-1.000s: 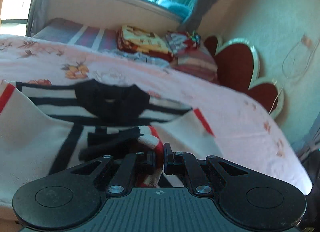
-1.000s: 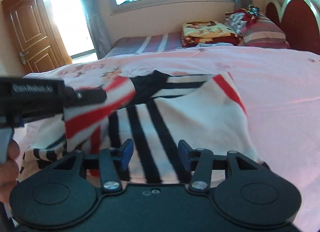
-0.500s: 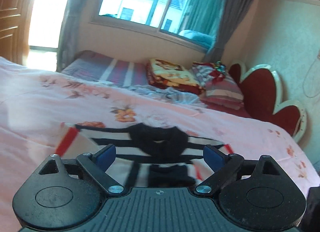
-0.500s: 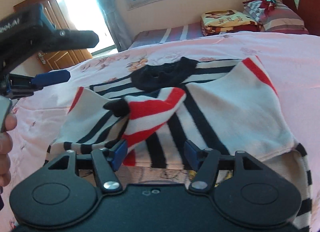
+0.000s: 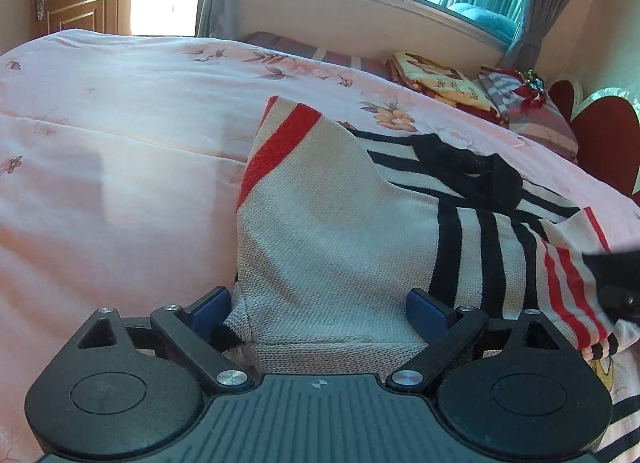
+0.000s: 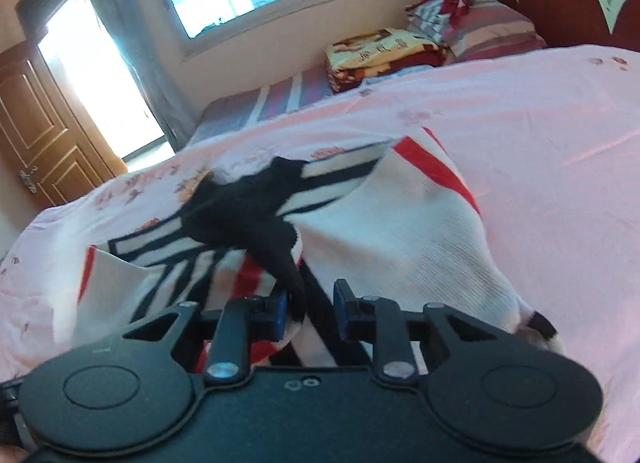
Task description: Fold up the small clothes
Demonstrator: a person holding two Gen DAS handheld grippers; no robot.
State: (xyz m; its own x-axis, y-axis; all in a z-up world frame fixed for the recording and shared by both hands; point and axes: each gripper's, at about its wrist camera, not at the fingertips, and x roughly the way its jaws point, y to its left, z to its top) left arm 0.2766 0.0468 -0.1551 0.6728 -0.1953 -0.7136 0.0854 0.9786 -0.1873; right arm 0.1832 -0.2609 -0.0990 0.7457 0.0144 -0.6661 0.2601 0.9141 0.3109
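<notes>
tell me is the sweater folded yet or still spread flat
Partly folded. The sweater has its side parts turned in over the striped middle, bunched rather than flat, on the bed.

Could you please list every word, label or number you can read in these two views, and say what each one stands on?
No text can be read for certain.
Folded yellow blanket: dark script on it, too small and blurred to read in either view.
Striped sweater: no lettering visible.
Left gripper and right gripper: no readable brand, only a small cross mark on the left body.
</notes>
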